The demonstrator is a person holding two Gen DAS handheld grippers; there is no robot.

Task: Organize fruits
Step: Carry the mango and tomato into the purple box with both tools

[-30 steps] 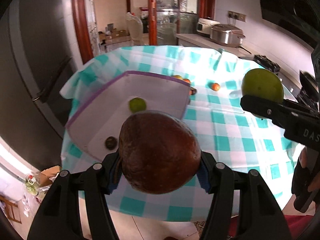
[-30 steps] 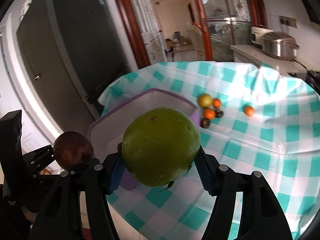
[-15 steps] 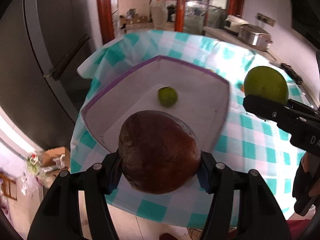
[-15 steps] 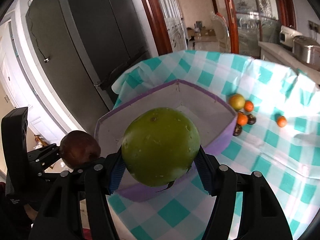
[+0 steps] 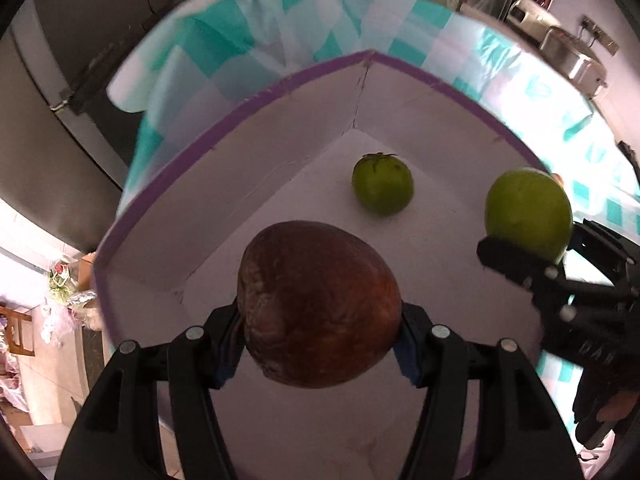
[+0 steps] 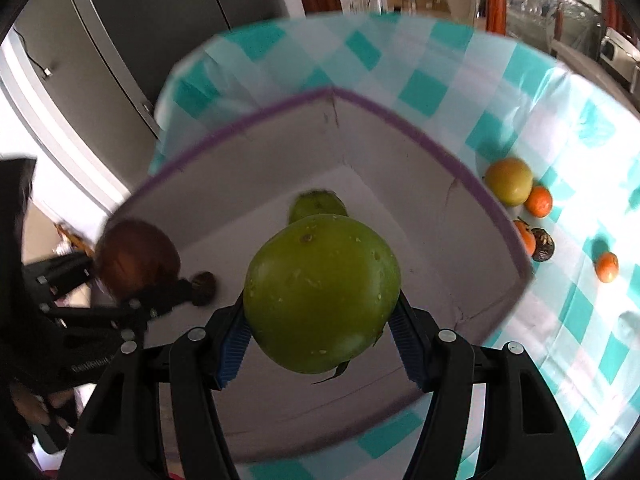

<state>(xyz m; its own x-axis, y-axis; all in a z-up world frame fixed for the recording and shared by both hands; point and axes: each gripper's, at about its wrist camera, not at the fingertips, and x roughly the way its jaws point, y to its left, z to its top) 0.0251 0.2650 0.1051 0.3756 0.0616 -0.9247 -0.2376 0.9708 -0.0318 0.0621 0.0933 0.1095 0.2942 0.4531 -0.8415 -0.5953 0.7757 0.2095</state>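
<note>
My left gripper (image 5: 320, 344) is shut on a large brown fruit (image 5: 318, 304) and hangs over the open white box with a purple rim (image 5: 256, 96). My right gripper (image 6: 322, 332) is shut on a big green fruit (image 6: 322, 292), also above the box (image 6: 400, 120). Inside the box lie a small green fruit (image 5: 382, 189) and a small dark fruit (image 6: 204, 286). In the left wrist view the right gripper (image 5: 532, 260) shows at the right with its green fruit (image 5: 528, 216). In the right wrist view the left gripper (image 6: 132, 292) and its brown fruit (image 6: 136, 256) show at the left.
A teal and white checked cloth (image 6: 440, 80) covers the table. Beside the box's right wall lie a yellow-green fruit (image 6: 509, 181), small orange fruits (image 6: 540, 201) (image 6: 607, 267) and a dark one (image 6: 543, 244). A dark fridge (image 5: 80, 80) stands to the left, a kitchen counter (image 5: 568, 56) behind.
Both grippers have moved forward and down over the box, tilting more steeply; the box now fills both views. Each keeps its fruit.
</note>
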